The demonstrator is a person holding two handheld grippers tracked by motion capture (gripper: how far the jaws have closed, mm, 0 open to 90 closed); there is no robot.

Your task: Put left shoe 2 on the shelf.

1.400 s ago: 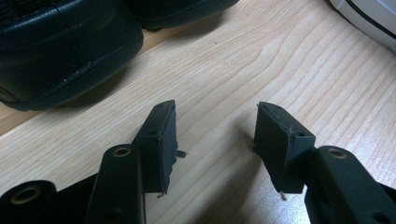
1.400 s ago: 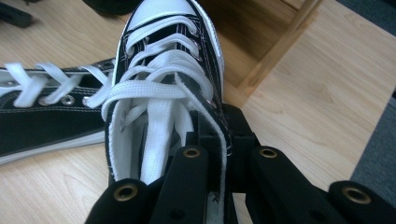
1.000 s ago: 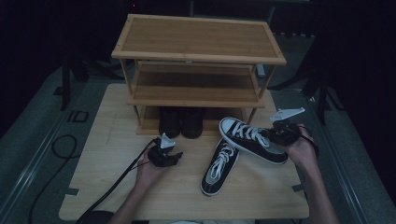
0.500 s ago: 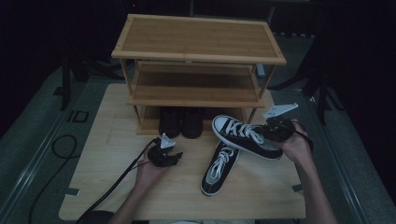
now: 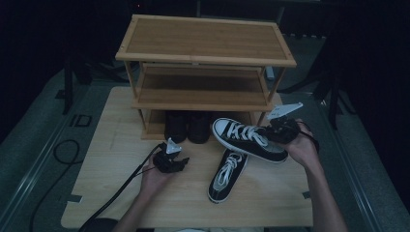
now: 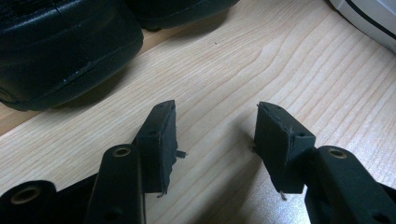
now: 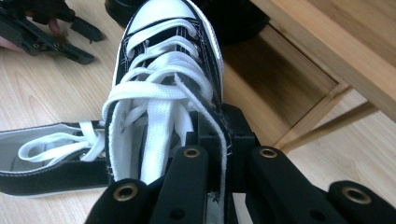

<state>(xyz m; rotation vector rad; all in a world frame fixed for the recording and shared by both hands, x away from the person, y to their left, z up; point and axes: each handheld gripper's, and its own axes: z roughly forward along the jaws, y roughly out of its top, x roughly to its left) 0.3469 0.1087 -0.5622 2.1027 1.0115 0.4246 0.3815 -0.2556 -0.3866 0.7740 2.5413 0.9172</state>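
Gripping sneaker (image 5: 249, 139) collar, right claw (image 5: 279, 131) lifted near rack (image 5: 205, 58); left claw (image 5: 170, 162) wide, probably resting on table (image 5: 111, 159).

The pale wooden table (image 5: 116, 159) shows a smooth, matt surface with flowing grain. The three-tier bamboo-coloured wooden shoe rack (image 5: 203, 43) at the table's far edge has the same matt plank finish. The black canvas sneaker with white laces (image 7: 163, 93) is woven cloth with a glossy white rubber toe cap and flat cotton-like laces; its black canvas mate (image 5: 227, 176) looks alike. The pair of black leather-look shoes (image 6: 60, 51) has a soft sheen. The left gripper (image 6: 215, 135) has matt black rubbery pads with rough edges.
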